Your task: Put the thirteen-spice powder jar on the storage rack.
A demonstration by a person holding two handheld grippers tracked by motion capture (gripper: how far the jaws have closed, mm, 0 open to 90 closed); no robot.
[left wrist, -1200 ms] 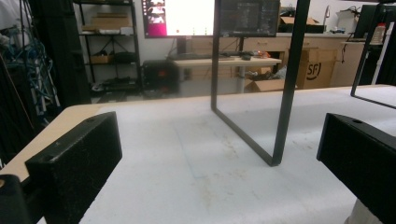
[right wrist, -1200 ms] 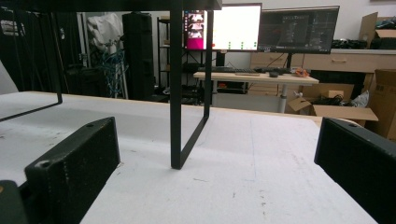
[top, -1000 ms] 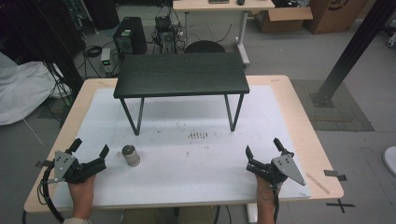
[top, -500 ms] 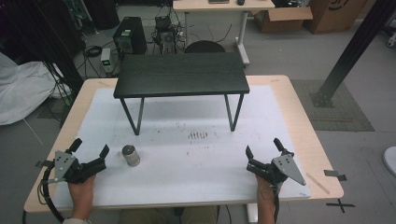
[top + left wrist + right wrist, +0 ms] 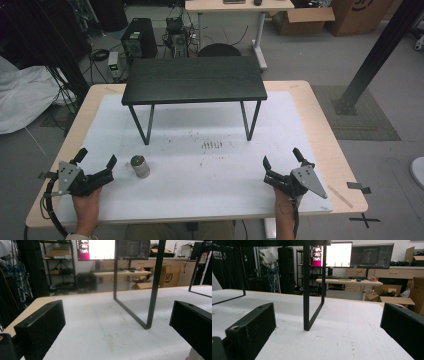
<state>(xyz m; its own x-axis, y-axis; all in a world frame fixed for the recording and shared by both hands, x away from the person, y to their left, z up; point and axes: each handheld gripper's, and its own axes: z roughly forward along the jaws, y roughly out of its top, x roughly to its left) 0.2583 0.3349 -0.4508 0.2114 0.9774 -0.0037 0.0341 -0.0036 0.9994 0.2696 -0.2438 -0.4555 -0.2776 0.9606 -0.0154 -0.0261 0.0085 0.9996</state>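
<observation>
My left gripper rests at the near left corner of the counter, its two jaws spread wide apart with nothing between them. My left hand holds it from behind, and the cable loops off toward the counter's edge. My right gripper sits at the near right corner, well apart from the left one, jaws likewise spread and empty, with its grey three-cornered plate lying on top.

Just beside my left gripper, a little to its right and slightly farther out, stands the small metal can — upright on the white mat, touching neither jaw. In the left gripper view a pale sliver of it peeks in at the bottom right corner, beneath the right-hand jaw.

Farther out on the mat, near the middle, there is a small patch of dark marks.

Beyond that stands the small black table, set across the far half of the counter on thin black frame legs. One leg frame shows between my left gripper's jaws, and another between my right gripper's jaws — both planted flat on the mat.

Past the counter, on the floor, a computer tower stands at the left and a cardboard box at the right.
</observation>
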